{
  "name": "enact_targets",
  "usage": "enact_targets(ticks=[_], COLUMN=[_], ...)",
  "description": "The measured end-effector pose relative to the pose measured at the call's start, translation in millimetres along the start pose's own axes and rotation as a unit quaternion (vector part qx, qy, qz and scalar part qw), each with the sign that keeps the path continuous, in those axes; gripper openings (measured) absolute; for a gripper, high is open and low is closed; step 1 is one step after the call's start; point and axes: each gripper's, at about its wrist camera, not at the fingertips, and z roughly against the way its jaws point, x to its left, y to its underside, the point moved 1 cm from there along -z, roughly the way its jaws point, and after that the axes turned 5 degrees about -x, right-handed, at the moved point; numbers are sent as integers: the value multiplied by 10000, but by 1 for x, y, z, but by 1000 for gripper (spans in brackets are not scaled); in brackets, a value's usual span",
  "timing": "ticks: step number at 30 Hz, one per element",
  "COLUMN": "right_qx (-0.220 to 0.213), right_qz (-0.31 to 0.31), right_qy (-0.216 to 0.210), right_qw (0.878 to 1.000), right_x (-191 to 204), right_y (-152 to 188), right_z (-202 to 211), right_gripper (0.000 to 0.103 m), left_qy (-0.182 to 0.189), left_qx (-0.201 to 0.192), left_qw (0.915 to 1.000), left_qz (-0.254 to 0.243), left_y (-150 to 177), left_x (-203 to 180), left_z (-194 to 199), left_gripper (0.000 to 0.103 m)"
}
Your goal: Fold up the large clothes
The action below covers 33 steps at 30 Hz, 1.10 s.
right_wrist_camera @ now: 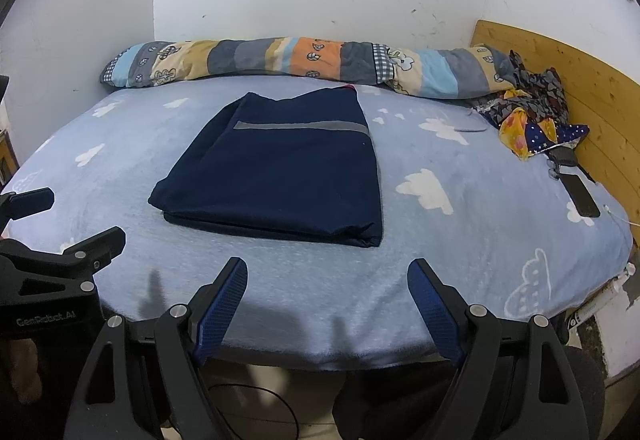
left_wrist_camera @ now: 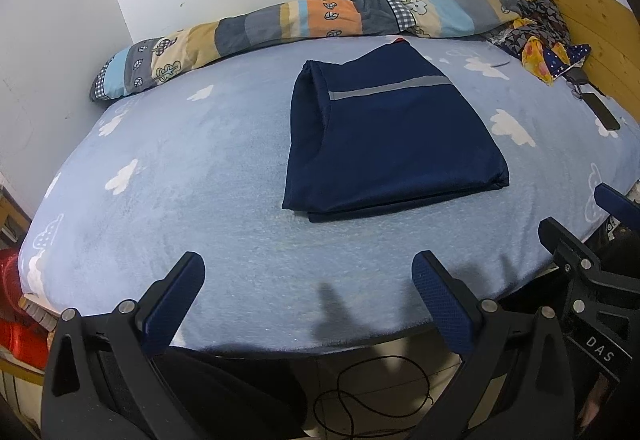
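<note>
Blue cloud-print bed [left_wrist_camera: 200, 168] holds a folded navy garment [left_wrist_camera: 392, 136] at its centre; left gripper [left_wrist_camera: 308, 280] and right gripper [right_wrist_camera: 326, 286] hover near, jaws apart, empty.

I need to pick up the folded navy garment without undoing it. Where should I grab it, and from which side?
Probably grip the near edge of the navy garment, where the stacked layers show as a thick lip facing you. Come in low from the front of the bed, one finger sliding under the stack, one on top. Both hand-held grippers, left and right, are open, empty and already on that side.
</note>
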Motion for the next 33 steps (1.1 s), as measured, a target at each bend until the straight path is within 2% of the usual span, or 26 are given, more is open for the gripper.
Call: enact_targets(ticks=[24,33], right_qx=[17,6], right_qz=[-12,-21], right_qy=[55,74], right_qw=[10000,10000], right_x=[0,-1], right_y=[1,1], right_z=[0,2], right_gripper=[85,85], left_qy=[-66,-96], left_qx=[-4,227], left_qw=[9999,9997], left_qz=[-117,-80], left_y=[1,3], left_x=[-4,-3], left_z=[1,-5], left_gripper=[103,103])
